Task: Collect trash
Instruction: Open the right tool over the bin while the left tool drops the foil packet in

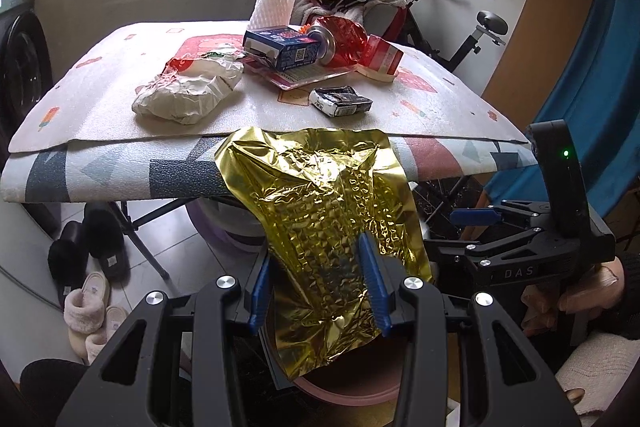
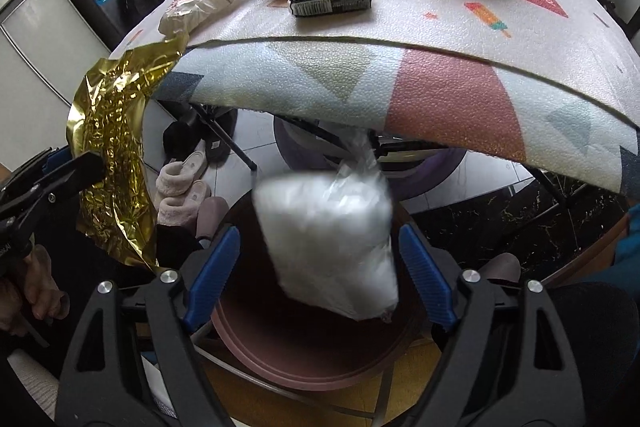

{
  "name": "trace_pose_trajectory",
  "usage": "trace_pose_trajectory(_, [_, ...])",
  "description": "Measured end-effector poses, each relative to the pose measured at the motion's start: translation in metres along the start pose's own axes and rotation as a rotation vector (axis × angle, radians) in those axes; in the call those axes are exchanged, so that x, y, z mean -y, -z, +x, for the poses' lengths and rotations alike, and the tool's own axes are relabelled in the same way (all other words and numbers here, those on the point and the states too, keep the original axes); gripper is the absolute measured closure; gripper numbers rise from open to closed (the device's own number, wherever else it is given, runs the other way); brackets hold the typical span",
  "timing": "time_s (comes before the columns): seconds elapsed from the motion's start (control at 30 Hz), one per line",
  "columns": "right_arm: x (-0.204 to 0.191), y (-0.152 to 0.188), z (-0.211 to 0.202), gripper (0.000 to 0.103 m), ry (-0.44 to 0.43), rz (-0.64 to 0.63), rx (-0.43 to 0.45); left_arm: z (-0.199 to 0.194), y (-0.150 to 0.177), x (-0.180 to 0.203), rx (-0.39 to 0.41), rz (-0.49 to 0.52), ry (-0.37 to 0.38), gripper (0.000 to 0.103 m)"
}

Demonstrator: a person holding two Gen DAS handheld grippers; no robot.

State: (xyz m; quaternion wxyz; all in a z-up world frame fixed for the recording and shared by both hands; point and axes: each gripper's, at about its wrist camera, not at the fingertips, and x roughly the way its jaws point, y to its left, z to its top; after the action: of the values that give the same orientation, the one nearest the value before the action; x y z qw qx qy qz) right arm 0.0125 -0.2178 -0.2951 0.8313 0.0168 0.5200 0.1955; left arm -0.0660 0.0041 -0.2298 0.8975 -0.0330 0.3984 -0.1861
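Gold foil wrapper (image 1: 332, 211) in left tongs (image 1: 320, 291)

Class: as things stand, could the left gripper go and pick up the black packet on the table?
Probably not yet. The left gripper is shut on the gold foil, so it is occupied; the black packet itself lies uncovered.

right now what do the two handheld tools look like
Both tools are black skeletal linkages with silver pivot bolts and ribbed blue finger pads. The left tool matches the right tool. Seen from the left wrist, the right one carries white "DAS" lettering and a black upright module with a green light.
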Motion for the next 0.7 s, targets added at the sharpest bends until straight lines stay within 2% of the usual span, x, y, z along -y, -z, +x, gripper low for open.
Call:
trace_pose_trajectory(0.27, [0.018,-0.002,-0.033,0.009,0.081,0.09,0.167,0.018,0.004,0.014,-0.075,0.069,0.007,0.063])
trace_pose_trajectory(0.6, [0.033,-0.001,-0.038,0.008,0.097,0.16,0.195,0.044,0.012,0.029,-0.182,0.14,0.03,0.063])
trace_pose_trajectory(0.7, [0.036,-0.001,-0.038,0.008,0.092,0.172,0.193,0.047,0.013,0.032,-0.199,0.153,0.047,0.059])
